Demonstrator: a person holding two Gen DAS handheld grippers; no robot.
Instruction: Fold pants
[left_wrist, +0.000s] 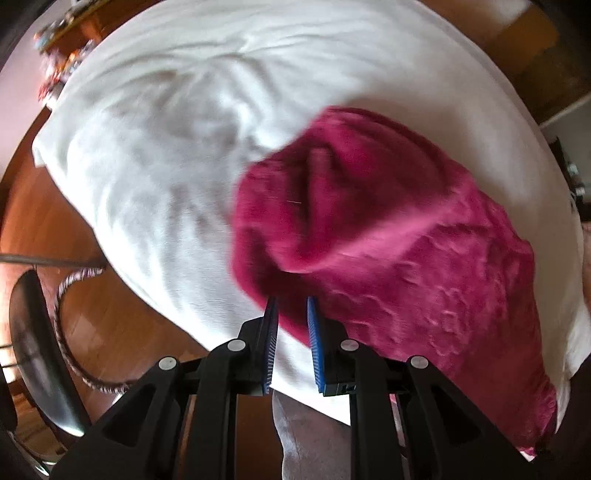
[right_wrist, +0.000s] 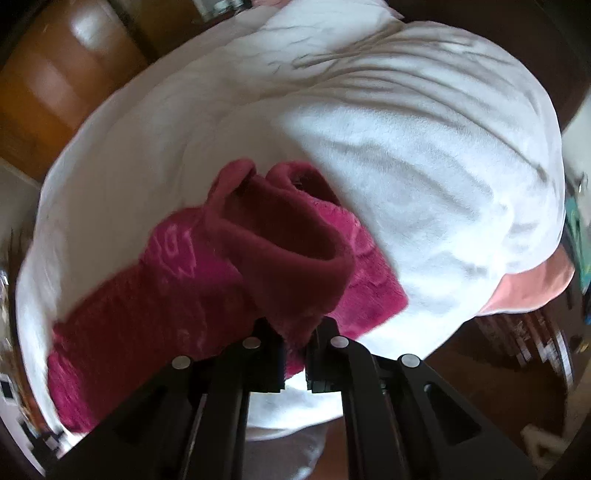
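Observation:
The magenta fleece pants (left_wrist: 388, 240) lie on a white blanket (left_wrist: 166, 166), partly folded over themselves. My left gripper (left_wrist: 291, 306) is open, its blue-padded fingers (left_wrist: 316, 332) just above the near edge of the pants, holding nothing. In the right wrist view the pants (right_wrist: 184, 288) stretch to the left, and a fold of them (right_wrist: 295, 258) rises up into my right gripper (right_wrist: 295, 332), which is shut on that fabric. The cloth hides the right fingertips.
The white blanket (right_wrist: 424, 166) covers a bed or table. Wooden floor (left_wrist: 55, 229) lies to the left, with a dark chair (left_wrist: 29, 332) and a patterned hoop (left_wrist: 70, 295). A pink cushion (right_wrist: 535, 288) sits at the right edge. A wooden cabinet (right_wrist: 55, 85) stands behind.

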